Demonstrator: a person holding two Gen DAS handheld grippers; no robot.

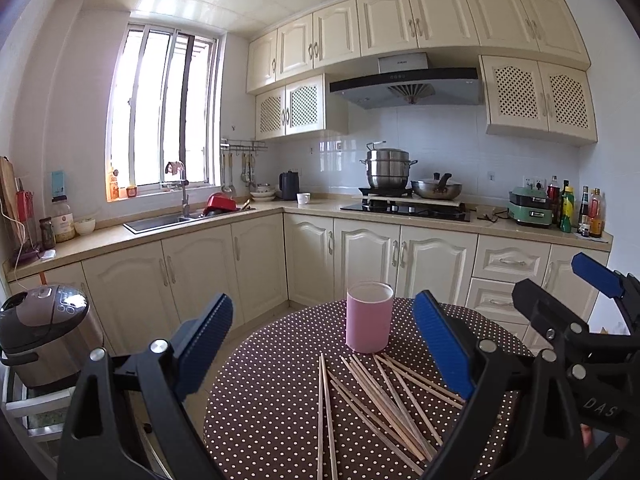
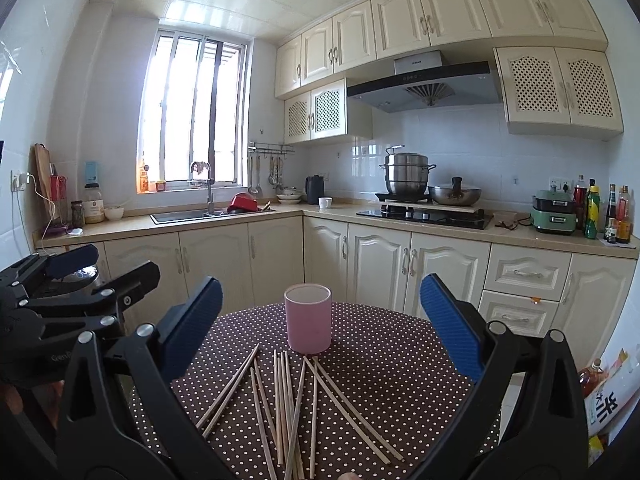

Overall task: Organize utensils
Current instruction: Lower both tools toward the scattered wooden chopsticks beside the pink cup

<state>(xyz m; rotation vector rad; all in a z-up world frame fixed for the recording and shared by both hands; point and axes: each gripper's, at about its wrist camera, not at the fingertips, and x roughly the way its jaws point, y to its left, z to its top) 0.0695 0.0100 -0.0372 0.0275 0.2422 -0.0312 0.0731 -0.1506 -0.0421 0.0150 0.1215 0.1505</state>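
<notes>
A pink cup [image 1: 368,317] stands upright near the far edge of a round table with a brown polka-dot cloth [image 1: 280,400]. Several wooden chopsticks [image 1: 376,396] lie scattered on the cloth in front of the cup. My left gripper [image 1: 324,340] is open and empty, held above the table's near side. The right wrist view shows the same cup [image 2: 308,318], the chopsticks [image 2: 288,404] and the cloth [image 2: 392,368]. My right gripper [image 2: 320,328] is open and empty above the chopsticks. Each gripper shows at the edge of the other's view.
A rice cooker [image 1: 44,332] stands on a low stand left of the table. Cream kitchen cabinets [image 1: 360,252] run behind it, with a sink [image 1: 160,222] and a stove with pots [image 1: 404,200]. Bags and a bottle [image 2: 604,392] lie at the right.
</notes>
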